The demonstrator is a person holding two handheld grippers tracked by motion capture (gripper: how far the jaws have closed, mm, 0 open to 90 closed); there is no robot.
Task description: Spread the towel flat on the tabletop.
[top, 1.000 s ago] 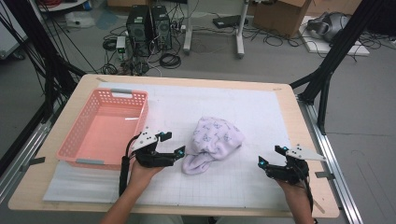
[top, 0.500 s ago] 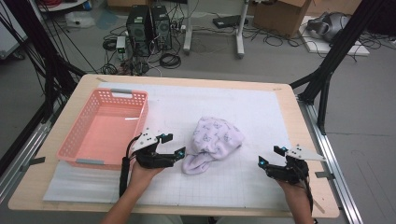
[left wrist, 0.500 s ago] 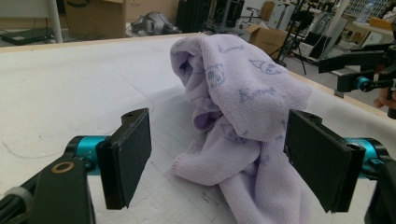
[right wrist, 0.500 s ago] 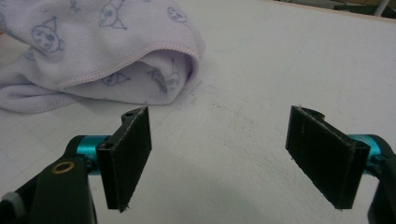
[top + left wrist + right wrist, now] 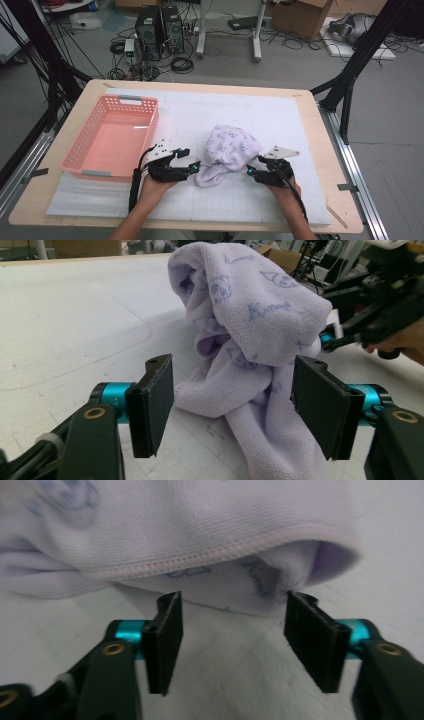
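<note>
Lavender towel (image 5: 229,152) sits crumpled in a heap on the white mat (image 5: 280,120) covering the table (image 5: 320,150), roughly centre and toward the near edge, right of the pink basket (image 5: 114,137). Towel has faint printed motifs; a tail of it trails off the heap toward the near-left. Left gripper (image 5: 194,166) is released, jaws spread wide, sitting at the towel's near-left tail; tip just beside or touching the cloth, can't tell which from the high view. In the left gripper view the towel (image 5: 250,335) stands bunched up beyond the jaws, its lower fold running down between them, nothing clamped. Right gripper (image 5: 251,170) is released too, jaws apart, low on the mat at the towel's near-right edge. In the right gripper view the hemmed edge of the towel (image 5: 200,535) hangs right over the far end of the open jaws, fabric close to the tips, not pinched; view is blurred, so contact unclear. Right gripper (image 5: 372,315) also shows in the left gripper view, just past the heap at right. Basket holds nothing visible, well left of both grippers on the mat.
</note>
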